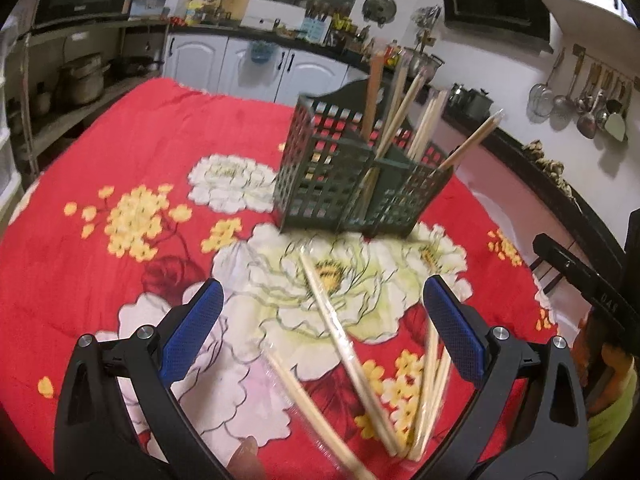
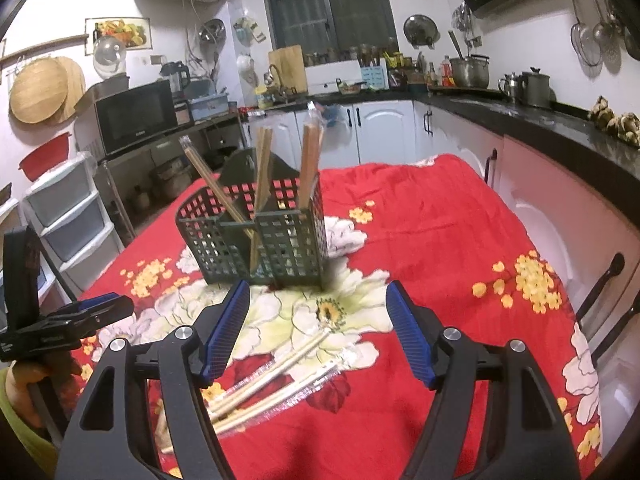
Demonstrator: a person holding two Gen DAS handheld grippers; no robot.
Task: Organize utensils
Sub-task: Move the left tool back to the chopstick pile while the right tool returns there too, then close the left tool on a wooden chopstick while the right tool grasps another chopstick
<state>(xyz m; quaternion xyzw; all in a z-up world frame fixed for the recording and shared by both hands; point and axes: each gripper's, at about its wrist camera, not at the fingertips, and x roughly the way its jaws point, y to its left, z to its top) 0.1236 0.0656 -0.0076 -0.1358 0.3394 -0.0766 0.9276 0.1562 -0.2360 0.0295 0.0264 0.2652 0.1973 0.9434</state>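
A dark green lattice utensil holder stands on the red flowered cloth and holds several wooden chopsticks; it also shows in the right wrist view. Loose plastic-wrapped chopsticks lie on the cloth in front of it, and they show in the right wrist view. My left gripper is open and empty above these chopsticks. My right gripper is open and empty, just above and right of the loose chopsticks. The left gripper shows at the left edge of the right wrist view.
The red flowered cloth covers the table. White cabinets and a black counter run along the back and right. A microwave and plastic drawers stand at the left. The right gripper's body shows at the right edge.
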